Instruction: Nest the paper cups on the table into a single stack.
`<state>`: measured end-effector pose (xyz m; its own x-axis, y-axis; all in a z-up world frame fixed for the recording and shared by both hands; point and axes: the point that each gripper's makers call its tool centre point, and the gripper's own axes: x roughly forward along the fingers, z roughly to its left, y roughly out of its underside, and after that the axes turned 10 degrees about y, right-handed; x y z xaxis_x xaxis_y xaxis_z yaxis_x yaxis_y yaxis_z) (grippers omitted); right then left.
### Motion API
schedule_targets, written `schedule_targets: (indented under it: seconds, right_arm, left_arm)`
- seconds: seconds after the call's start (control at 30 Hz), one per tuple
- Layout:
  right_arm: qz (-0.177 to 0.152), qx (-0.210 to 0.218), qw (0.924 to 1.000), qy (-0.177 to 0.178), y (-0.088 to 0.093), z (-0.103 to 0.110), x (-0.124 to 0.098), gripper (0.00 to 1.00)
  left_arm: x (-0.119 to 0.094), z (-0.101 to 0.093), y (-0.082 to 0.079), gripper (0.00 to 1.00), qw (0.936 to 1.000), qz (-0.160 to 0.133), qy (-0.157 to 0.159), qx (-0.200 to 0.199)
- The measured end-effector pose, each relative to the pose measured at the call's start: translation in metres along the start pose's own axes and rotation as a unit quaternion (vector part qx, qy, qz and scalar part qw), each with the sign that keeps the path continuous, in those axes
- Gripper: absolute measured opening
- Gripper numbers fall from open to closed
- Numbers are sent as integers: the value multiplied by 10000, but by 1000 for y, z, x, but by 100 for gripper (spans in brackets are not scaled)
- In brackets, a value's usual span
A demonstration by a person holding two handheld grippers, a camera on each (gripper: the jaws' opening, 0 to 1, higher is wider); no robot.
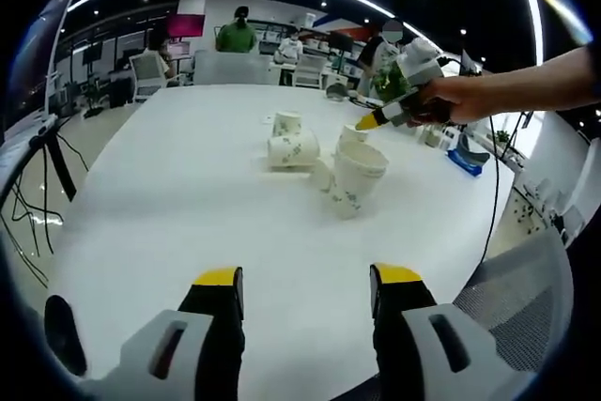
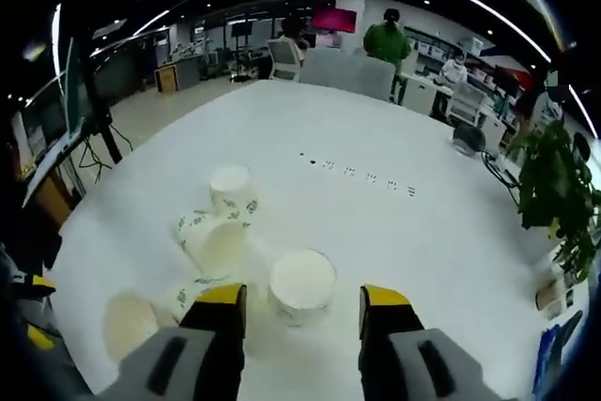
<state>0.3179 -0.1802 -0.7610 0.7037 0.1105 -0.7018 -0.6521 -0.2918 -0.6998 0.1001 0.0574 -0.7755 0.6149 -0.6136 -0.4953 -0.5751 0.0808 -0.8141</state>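
On the white table (image 1: 169, 204) your four paper cups sit in a loose cluster, well out from your left gripper (image 1: 307, 293). That gripper hangs low over the near edge with its yellow-tipped jaws spread wide and nothing between them.

From your left gripper view, the upside-down cup (image 1: 287, 123) stands farthest away, a tipped cup (image 1: 293, 149) lies on its side just in front of it, and the upright cup (image 1: 358, 177) stands nearest, with a second lying cup (image 1: 322, 174) touching its side. Your right gripper (image 1: 366, 123) comes in from the right, held in your hand (image 1: 451, 100), its yellow tips hovering just above the upright cup.

From your right gripper view, your right gripper (image 2: 303, 302) has its jaws parted wide and empty, and the upright cup (image 2: 302, 284) shows its open mouth between the two tips, slightly beyond them. You cannot tell whether the tips touch its rim. A green potted plant (image 2: 554, 185) stands at the table's right edge.
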Motion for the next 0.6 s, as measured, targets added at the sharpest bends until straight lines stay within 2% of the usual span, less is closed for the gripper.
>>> schedule_targets:
  seconds: [0.2,0.33,0.4,0.47,0.6]
  right_arm:
    - [86,35,10000,-5,0,1,13,47]
    - [192,-37,9998,-15,1,2,34,47]
    - [176,57,9998,-70,-1,3,33,47]
    - [234,0,9997,-41,-1,4,43,47]
    - [333,-117,9994,4,10,5,43,47]
  left_arm:
    - [-1,0,0,53,10000,29,-40,-4]
    - [-2,-1,0,53,10000,49,-64,-14]
    - [-2,-1,0,53,10000,53,-58,-28]
    - [-2,-1,0,53,10000,73,-63,-25]
    - [-3,-2,0,53,9999,96,-69,-30]
